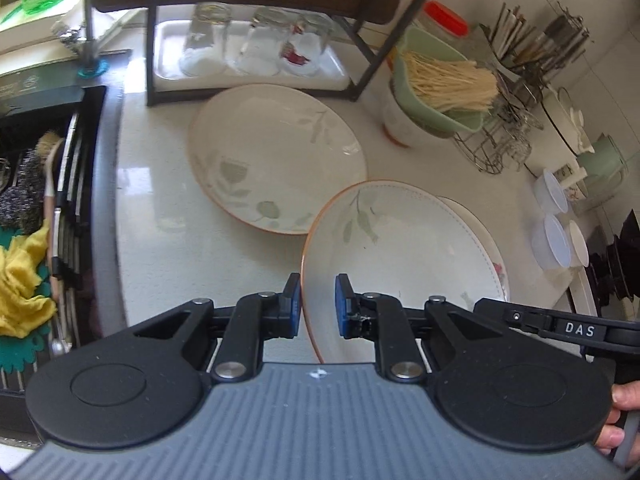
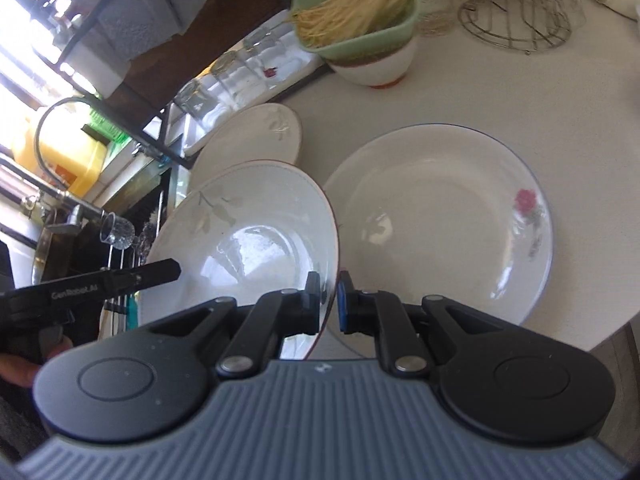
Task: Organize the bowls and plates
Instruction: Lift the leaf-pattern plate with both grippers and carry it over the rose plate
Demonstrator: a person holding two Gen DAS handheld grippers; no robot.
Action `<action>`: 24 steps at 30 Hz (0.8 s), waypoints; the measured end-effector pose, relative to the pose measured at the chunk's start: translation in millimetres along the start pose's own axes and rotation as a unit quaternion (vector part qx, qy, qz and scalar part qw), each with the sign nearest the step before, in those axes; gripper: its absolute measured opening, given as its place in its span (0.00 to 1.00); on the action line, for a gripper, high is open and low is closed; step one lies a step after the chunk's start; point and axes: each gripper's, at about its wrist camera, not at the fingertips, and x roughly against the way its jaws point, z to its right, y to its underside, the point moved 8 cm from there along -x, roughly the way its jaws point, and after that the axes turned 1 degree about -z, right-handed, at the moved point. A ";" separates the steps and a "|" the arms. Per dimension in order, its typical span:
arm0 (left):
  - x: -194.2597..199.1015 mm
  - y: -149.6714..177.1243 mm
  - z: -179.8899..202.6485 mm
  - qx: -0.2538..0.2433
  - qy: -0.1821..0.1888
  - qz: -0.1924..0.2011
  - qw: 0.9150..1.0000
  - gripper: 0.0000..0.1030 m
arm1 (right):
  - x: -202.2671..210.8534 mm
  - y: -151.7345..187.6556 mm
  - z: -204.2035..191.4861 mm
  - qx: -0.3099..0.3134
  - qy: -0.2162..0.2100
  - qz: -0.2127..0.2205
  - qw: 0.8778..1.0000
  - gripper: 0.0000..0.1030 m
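Observation:
A deep leaf-patterned plate (image 1: 400, 248) with an orange rim hangs tilted above the white counter (image 1: 168, 240), gripped on opposite edges. My left gripper (image 1: 318, 304) is shut on its near left rim. On the other side, my right gripper (image 2: 330, 300) is shut on the rim of this same plate (image 2: 248, 232). Below and to the right lies a rose-printed plate (image 2: 440, 220), only its edge (image 1: 498, 270) showing in the left wrist view. A second leaf plate (image 1: 276, 156) lies flat farther back. A white bowl (image 2: 376, 64) carries a green colander.
The black sink (image 1: 40, 200) with cloths and a brush lies to the left. A dark rack over a tray of upturned glasses (image 1: 248, 48) stands at the back. A wire rack (image 1: 500, 148) and plastic tubs (image 1: 556, 240) crowd the right. The counter's edge (image 2: 600, 340) runs near right.

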 end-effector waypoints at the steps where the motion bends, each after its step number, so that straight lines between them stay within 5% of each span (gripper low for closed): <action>1: -3.3 0.5 5.5 -0.005 0.000 -0.003 1.000 0.19 | 0.9 -0.6 6.8 -0.006 -0.002 -0.001 1.000 0.11; 24: -70.5 4.3 108.0 -0.014 -0.039 -0.035 0.999 0.19 | 12.5 -32.4 119.9 -0.021 -0.022 -0.031 0.999 0.11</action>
